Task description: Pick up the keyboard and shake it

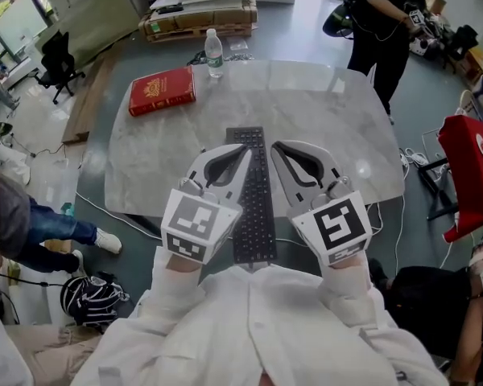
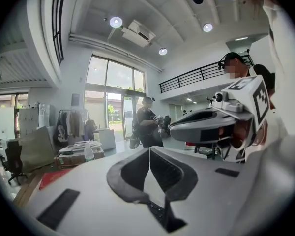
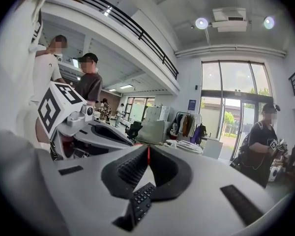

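I have the keyboard point(image 1: 253, 207) lying flat on the pale marble table point(image 1: 161, 159), its long side running near to far, in the middle of my head view. The left gripper point(image 2: 149, 149) sits along its left long edge and the right gripper point(image 3: 148, 147) along its right one. Both are angled inward, so their tips point at the far half of the keyboard from either side.

In the left gripper view the two jaws are brought together with their tips touching, and nothing is pinched between the tips. Behind them the curved jaws leave a loop-shaped opening. Through its near end I make out a few black keys, and through the rest I see pale table top. The right gripper view reads the same: the tips have met, nothing is between them, and a strip of keys shows through the near part of the opening. From the head view each gripper overlaps or butts against its edge of the keyboard. I cannot tell whether either presses on it, and the keyboard looks to be resting on the table.

Farther out, to the left, a red book point(image 1: 162, 91) lies flat. A clear water bottle point(image 1: 214, 52) stands upright by the far edge, just right of the book. Both are well apart from the keyboard. A person in dark clothes point(image 1: 382, 22) stands beyond the table's far right corner.
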